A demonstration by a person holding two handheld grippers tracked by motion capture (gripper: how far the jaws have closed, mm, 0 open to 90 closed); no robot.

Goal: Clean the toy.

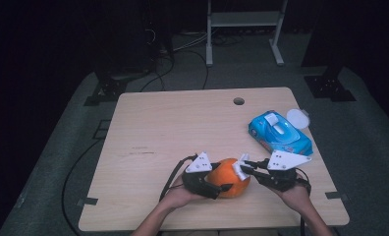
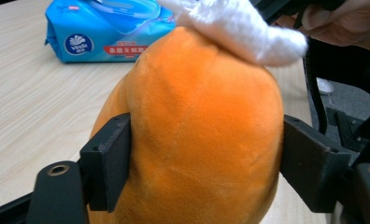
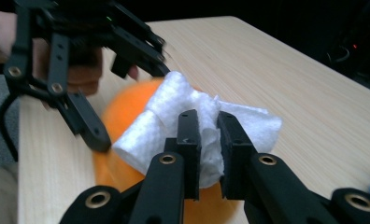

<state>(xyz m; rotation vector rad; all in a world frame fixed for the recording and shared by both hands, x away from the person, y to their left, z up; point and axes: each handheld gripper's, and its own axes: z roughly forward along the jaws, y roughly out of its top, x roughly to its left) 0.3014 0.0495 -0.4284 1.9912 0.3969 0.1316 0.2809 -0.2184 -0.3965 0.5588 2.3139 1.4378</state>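
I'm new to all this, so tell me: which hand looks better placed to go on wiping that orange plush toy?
The right, probably. The right gripper is shut on the white wipe, which rests on top of the orange plush toy. The left gripper has its jaws against the toy's two sides, steadying it on the table.

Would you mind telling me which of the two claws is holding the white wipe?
The right claw: its jaws pinch the white wipe and press it on the orange plush toy. The left claw grips the toy's sides instead.
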